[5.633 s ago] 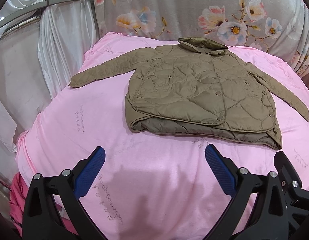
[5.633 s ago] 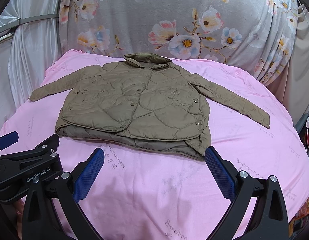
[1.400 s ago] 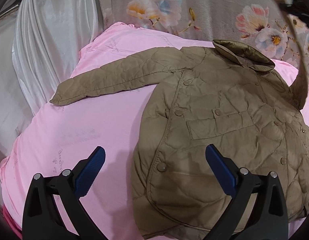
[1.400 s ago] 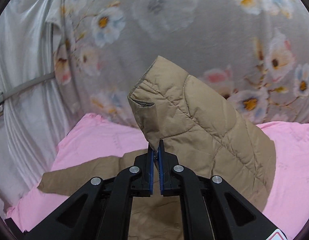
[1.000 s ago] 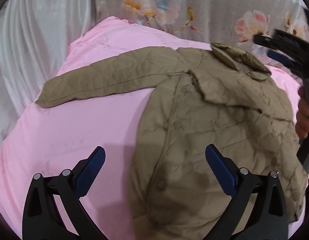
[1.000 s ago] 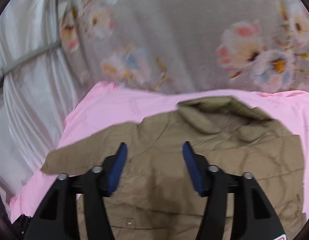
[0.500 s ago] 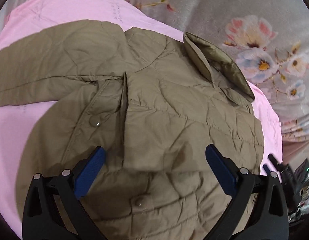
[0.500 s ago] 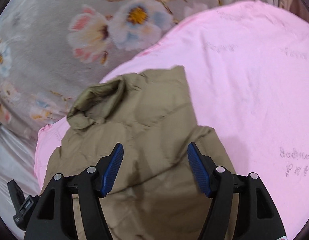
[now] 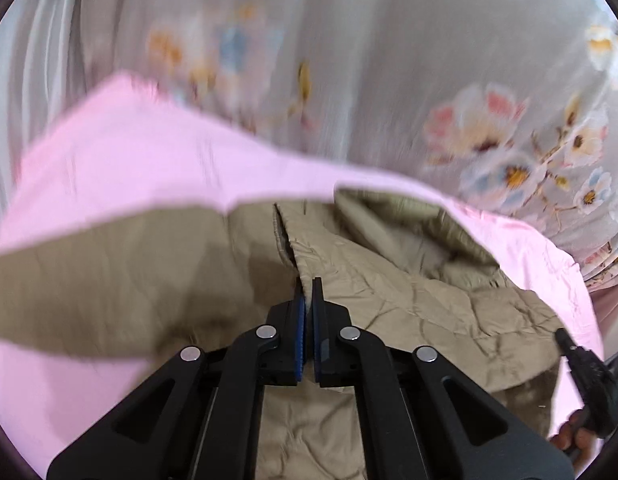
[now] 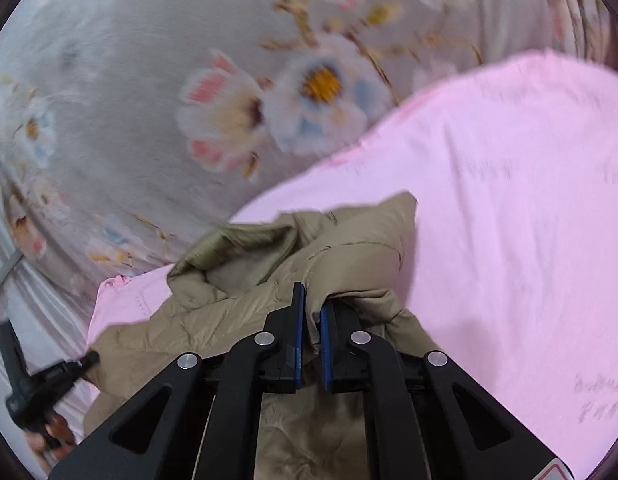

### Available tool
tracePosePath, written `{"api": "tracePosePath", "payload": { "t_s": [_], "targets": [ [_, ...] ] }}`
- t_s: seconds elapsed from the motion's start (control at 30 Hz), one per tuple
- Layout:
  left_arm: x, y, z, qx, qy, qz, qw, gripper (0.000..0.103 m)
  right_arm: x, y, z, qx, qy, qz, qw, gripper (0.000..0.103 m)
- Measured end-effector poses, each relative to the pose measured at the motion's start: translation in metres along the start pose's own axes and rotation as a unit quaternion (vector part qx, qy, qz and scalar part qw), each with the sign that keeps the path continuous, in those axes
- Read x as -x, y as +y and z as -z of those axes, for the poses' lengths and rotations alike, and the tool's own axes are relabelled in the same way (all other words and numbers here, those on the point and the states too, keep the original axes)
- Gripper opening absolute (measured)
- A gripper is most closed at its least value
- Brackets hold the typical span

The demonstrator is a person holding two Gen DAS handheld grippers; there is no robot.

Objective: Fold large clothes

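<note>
A pink sheet point(image 9: 157, 168) covered the bed in front of a grey floral curtain point(image 10: 129, 80), and on it lay the olive quilted jacket point(image 9: 421, 300), partly folded: one sleeve already lay across the body, the other sleeve point(image 9: 89, 280) still stretched out to the left, collar point(image 10: 237, 248) at the far side. The left gripper point(image 9: 307, 292) had just clenched on the jacket's left shoulder fabric, and the right gripper point(image 10: 312, 300) had just pinched a bunched fold at the right shoulder; the remaining sleeve and body folds looked undone.

Olive-tan quilted jacket point(image 9: 409, 292) on pink sheet point(image 9: 149, 168); grey floral curtain point(image 9: 389, 60) behind.
</note>
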State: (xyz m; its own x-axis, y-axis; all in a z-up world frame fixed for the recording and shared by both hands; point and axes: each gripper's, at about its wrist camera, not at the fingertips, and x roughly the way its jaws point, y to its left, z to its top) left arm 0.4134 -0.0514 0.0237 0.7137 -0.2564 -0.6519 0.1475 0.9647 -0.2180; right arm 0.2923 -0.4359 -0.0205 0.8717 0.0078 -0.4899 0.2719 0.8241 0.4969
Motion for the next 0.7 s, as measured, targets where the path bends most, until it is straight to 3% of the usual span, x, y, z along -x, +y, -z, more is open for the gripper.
{"api": "tracePosePath", "payload": {
  "t_s": [0.1,0.23,0.3,0.37,0.7],
  "targets": [
    [-0.014,-0.001,0.005,-0.023,0.009,-0.024,0.9994,0.002,-0.018,0.011,0.007,0.062,0.022,0.060,0.996,0.007],
    [-0.071,0.002,0.051,-0.081,0.067,-0.089,0.9904,0.003,-0.057,-0.013,0.034,0.062,0.100,0.100,0.988,0.008],
    [-0.088,0.009,0.078,-0.094,0.080,-0.100,0.9873,0.005,-0.069,-0.023,0.046,0.059,0.122,0.106,0.985,0.012],
    [-0.082,0.008,0.079,-0.099,0.065,-0.107,0.9872,0.005,-0.071,-0.022,0.049,0.069,0.123,0.112,0.984,0.013],
    [-0.075,0.015,0.096,-0.075,0.069,-0.108,0.9889,0.007,-0.072,-0.014,0.056,0.093,0.124,0.124,0.980,0.015]
  ]
}}
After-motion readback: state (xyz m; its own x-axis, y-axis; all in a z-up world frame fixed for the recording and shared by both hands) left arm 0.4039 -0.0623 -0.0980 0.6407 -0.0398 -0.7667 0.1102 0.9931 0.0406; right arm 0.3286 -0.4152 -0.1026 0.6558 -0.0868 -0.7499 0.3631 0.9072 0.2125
